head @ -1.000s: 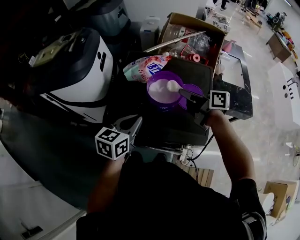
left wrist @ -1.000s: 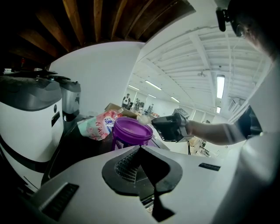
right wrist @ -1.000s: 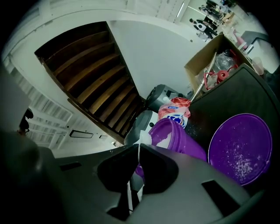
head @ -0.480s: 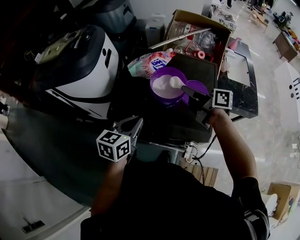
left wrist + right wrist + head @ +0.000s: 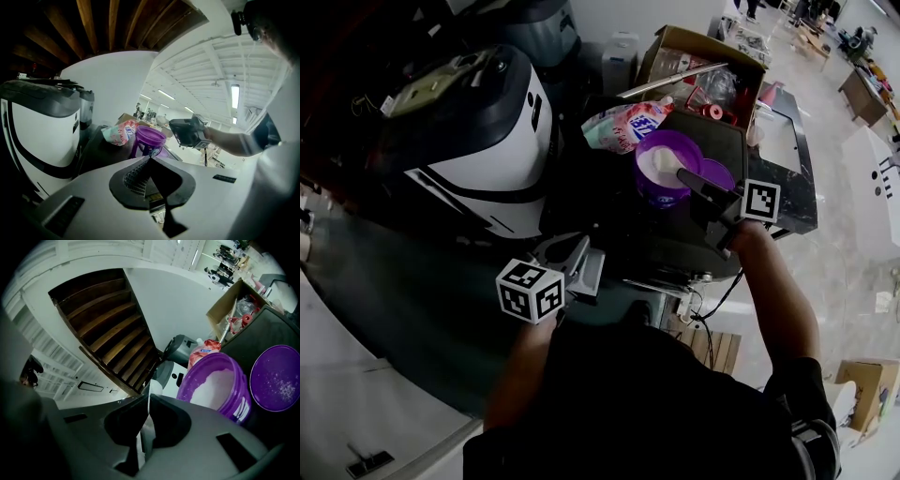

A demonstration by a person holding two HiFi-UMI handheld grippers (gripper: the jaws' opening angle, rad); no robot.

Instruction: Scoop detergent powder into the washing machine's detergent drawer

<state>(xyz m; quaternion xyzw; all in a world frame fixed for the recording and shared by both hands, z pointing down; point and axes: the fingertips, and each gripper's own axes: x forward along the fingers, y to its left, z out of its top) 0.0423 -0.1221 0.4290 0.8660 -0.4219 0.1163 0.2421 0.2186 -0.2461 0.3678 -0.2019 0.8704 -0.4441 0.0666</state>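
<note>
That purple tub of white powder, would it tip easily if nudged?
Probably not: the purple tub looks wide, squat and well filled with powder, so likely bottom-heavy. It stands open, its lid beside it, so a hard shove might spill powder.

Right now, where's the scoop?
Head view, right of centre: the scoop is clamped in the right tongs, its bowl over the powder in the purple tub, just left of the lid.
</note>
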